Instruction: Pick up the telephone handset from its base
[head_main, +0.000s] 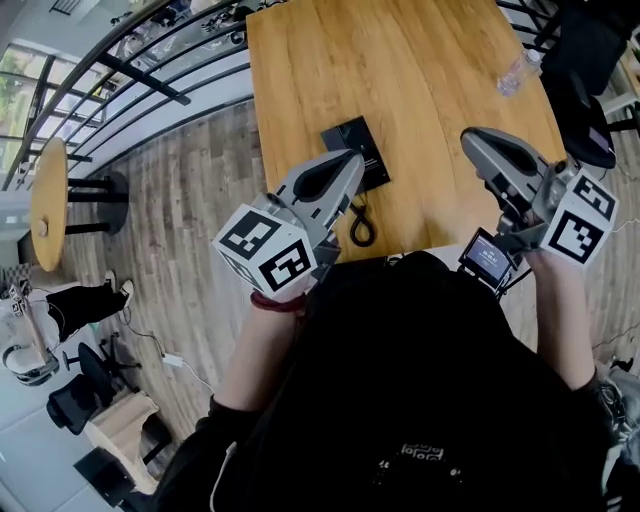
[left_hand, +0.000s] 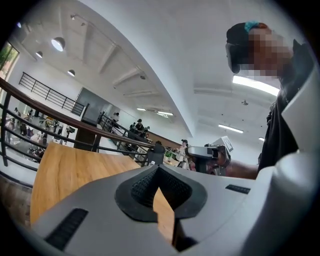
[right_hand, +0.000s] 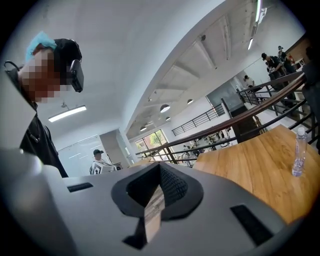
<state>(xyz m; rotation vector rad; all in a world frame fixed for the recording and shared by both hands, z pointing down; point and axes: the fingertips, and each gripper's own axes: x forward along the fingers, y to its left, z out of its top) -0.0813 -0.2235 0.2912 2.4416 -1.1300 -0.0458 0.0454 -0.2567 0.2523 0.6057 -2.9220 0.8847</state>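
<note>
A black telephone (head_main: 352, 143) lies flat on the wooden table (head_main: 420, 70), near its front edge, and its coiled cord (head_main: 361, 228) loops toward me. In the head view my left gripper (head_main: 350, 162) hovers over the phone's near side and hides part of it; its jaws are closed with nothing between them. My right gripper (head_main: 473, 140) is held to the right of the phone, apart from it, jaws together and empty. Neither gripper view shows the phone: the left gripper (left_hand: 159, 168) and right gripper (right_hand: 160, 166) point almost level across the table top.
A clear water bottle (head_main: 518, 72) (right_hand: 299, 152) stands at the table's far right. A black chair (head_main: 590, 110) sits beyond the right edge. A railing (head_main: 150, 80) runs along the left, with a small round table (head_main: 48, 205) and a seated person beyond it.
</note>
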